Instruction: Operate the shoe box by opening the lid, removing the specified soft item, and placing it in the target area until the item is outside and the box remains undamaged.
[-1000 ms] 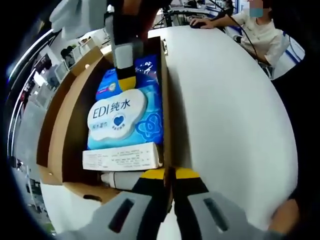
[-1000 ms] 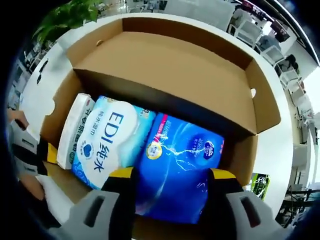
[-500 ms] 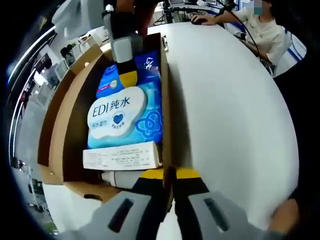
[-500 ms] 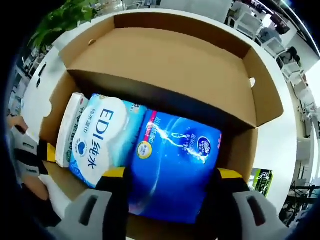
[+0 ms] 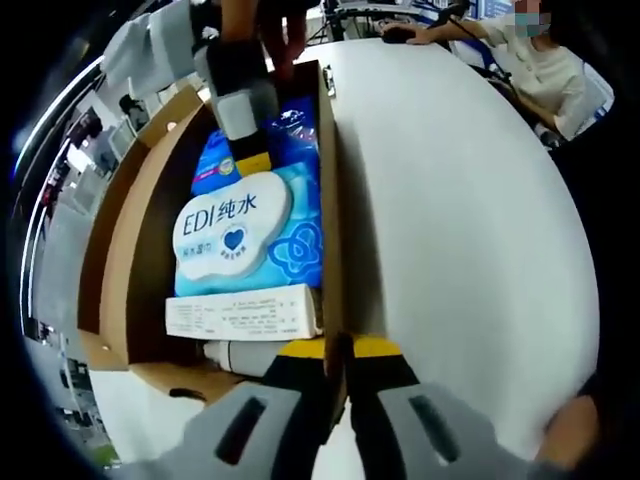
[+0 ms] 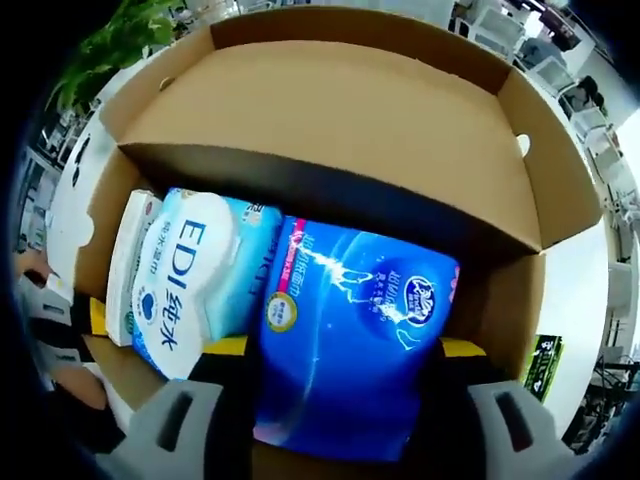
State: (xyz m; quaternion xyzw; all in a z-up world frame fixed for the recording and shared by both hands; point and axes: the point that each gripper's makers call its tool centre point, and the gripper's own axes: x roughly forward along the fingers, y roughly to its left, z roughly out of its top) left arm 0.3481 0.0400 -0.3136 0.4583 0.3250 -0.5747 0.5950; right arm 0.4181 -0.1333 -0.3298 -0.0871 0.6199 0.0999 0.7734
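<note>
Shoe box [image 6: 330, 110]: lid already swung open, standing behind the tray; it sits on the white table [image 5: 470, 230]. Everything below is placed against this box.
Left gripper [image 5: 338, 350]: my jaws are nearly together over the box's near wall, pinching the cardboard edge, I judge to steady the box during the pull.
Right gripper [image 6: 340, 350]: my jaws are spread wide, one on each side of the dark blue pack [image 6: 350, 340], inside the box at its right end. Contact looks close, but I cannot tell whether they press it yet.
Dark blue pack: the soft item, I take it; still inside, lying slanted against the front wall.
EDI wipes pack [image 6: 190, 280]: light blue, just left of the dark blue pack, touching it.
White carton [image 5: 245, 312]: flat against the box's left end.
Hidden: the pack's lower edge is cut off between my right jaws; a white object under the carton is mostly covered; target area not identifiable.
Person [image 5: 540, 60]: seated beyond the table's far edge.
</note>
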